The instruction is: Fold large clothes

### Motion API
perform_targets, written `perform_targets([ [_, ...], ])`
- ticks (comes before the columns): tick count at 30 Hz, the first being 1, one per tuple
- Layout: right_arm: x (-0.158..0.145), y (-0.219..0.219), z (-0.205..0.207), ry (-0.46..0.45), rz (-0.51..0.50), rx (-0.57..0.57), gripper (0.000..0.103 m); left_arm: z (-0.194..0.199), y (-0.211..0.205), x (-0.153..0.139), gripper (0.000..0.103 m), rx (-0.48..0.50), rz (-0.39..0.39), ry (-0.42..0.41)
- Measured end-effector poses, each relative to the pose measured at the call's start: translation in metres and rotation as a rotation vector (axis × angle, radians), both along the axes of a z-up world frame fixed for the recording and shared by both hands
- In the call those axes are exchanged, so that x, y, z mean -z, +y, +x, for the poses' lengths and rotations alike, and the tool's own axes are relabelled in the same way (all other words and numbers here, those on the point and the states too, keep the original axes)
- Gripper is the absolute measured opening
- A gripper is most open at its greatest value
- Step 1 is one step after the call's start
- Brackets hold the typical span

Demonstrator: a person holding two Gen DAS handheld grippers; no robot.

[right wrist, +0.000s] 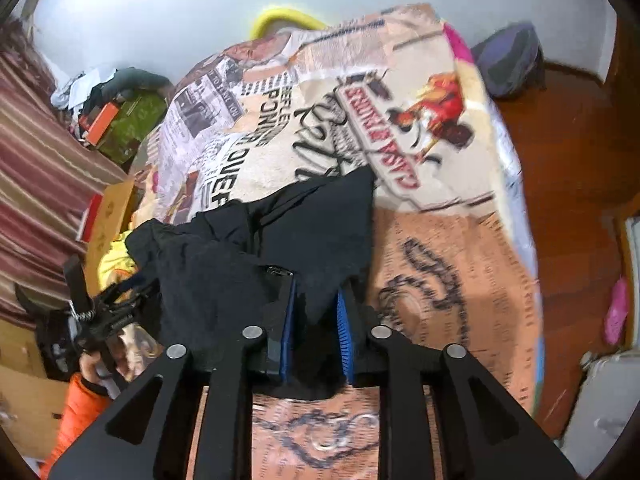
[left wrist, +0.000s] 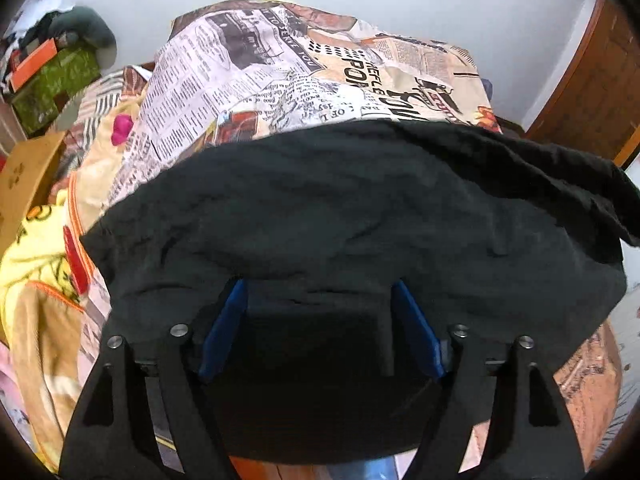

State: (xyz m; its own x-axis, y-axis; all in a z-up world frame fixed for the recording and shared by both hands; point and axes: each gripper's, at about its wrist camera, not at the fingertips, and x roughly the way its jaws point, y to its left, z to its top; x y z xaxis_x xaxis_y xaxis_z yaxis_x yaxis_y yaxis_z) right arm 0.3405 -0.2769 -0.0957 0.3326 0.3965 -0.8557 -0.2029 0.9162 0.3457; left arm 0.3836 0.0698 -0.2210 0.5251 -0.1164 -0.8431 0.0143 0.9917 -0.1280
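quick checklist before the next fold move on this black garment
1. Garment on the bed: ok, though part sits off the near edge.
2. Left tongs free of cloth: ok, open wide, cloth beneath.
3. Right tongs free of cloth: not ok, cloth sits between the pads; pressing, cannot tell.
4. Garment flat: not ok, bunched and wrinkled.
5. Fold edges lined up: cannot tell.

left tongs (left wrist: pixel 320 332): jaws wide apart, tilted steeply down, gripping nothing | right tongs (right wrist: pixel 318 328): jaws narrowly parted, tilted steeply down, cloth between pads, grip unclear | hand (right wrist: pixel 94 364) with orange sleeve left of right tongs, holding left tongs
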Motion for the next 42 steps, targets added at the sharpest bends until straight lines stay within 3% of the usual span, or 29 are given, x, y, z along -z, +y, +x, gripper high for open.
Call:
perform_targets([
  [3, -0.016, -0.011, -0.008, -0.095, -0.041, 0.050, 0.047, 0.005, -0.003, 0.004, 0.082, -0.001, 0.034, -0.004],
  [8, -0.027, 0.003, -0.023, -0.187, -0.108, 0.032, 0.048, 0.011, -0.001, 0.007, 0.085, -0.026, 0.019, -0.007],
  [16, -0.013, 0.100, -0.038, -0.318, -0.168, -0.128, 0.049, 0.006, -0.002, 0.007, 0.085, -0.040, 0.017, -0.019],
  [21, 0.025, 0.156, -0.031, -0.293, -0.198, -0.190, 0.049, 0.004, -0.002, 0.008, 0.085, -0.040, 0.023, -0.033],
  [26, 0.064, 0.182, -0.027, -0.219, -0.281, -0.201, 0.051, 0.001, -0.002, 0.010, 0.085, -0.036, 0.028, -0.056],
  [31, 0.069, 0.170, -0.032, -0.235, -0.288, -0.189, 0.059, -0.009, 0.001, 0.011, 0.085, -0.028, 0.026, -0.064],
  [34, 0.068, 0.164, -0.034, -0.259, -0.368, -0.157, 0.076, -0.019, 0.011, 0.011, 0.085, -0.033, -0.006, -0.059],
  [37, 0.070, 0.148, -0.038, -0.268, -0.414, -0.127, 0.078, -0.030, 0.024, 0.011, 0.085, -0.066, -0.033, -0.052],
  [42, 0.065, 0.125, -0.043, -0.252, -0.392, -0.088, 0.078, -0.054, 0.054, 0.015, 0.085, -0.098, -0.114, -0.041],
])
